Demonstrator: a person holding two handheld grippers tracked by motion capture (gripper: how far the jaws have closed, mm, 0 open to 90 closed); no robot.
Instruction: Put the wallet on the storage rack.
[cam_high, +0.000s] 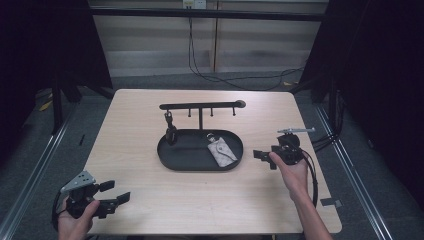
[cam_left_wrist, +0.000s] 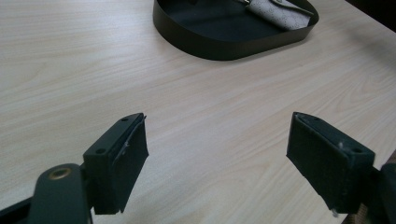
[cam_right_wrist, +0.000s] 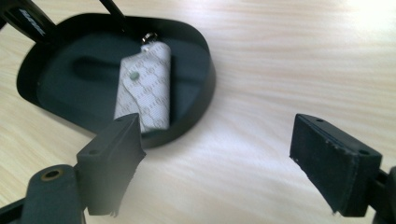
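On the pale wooden table (cam_high: 150, 120) a grey pouch (cam_high: 222, 152) lies untouched in the black tray (cam_high: 170, 155), each hand-held gripper, left (cam_high: 114, 192) and right (cam_high: 264, 157), spread apart and empty, nothing begun.

The high view looks down and forward over the whole table (cam_high: 150, 210), while both gripper views sit low and close above it, sharing the black tray (cam_left_wrist: 224, 46).
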